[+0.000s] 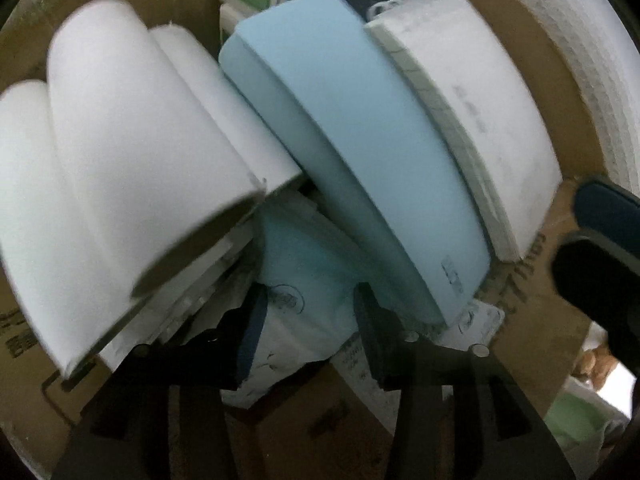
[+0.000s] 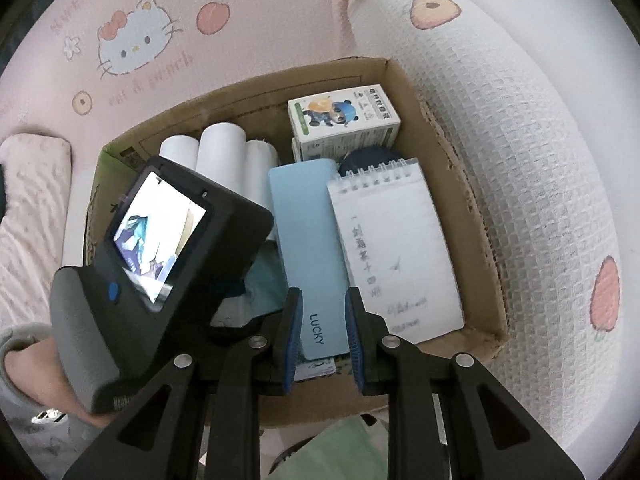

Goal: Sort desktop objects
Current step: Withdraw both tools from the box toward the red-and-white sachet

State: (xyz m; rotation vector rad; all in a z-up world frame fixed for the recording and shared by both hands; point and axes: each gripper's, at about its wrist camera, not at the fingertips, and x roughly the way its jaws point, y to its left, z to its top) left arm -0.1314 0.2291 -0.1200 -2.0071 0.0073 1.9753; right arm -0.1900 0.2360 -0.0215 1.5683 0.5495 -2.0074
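Note:
An open cardboard box (image 2: 476, 232) holds the sorted items. My right gripper (image 2: 322, 320) is shut on the near end of a light-blue case (image 2: 308, 240) marked LUCKY, which lies tilted in the box between the white paper rolls (image 2: 220, 148) and a spiral notepad (image 2: 392, 248). In the left wrist view, my left gripper (image 1: 312, 328) points down into the box. Its jaws stand open around a pale teal-and-white plastic packet (image 1: 304, 264) lying under the blue case (image 1: 340, 140) and the rolls (image 1: 120, 160). In the right wrist view, the left gripper's body hides its fingertips.
A small green-and-white carton (image 2: 344, 120) with a panda picture and a dark blue round object (image 2: 368, 158) sit at the box's far end. The box rests on a pink cartoon-cat sheet (image 2: 132, 44) beside a white waffle blanket (image 2: 500, 120). A sleeve (image 2: 24, 364) shows at lower left.

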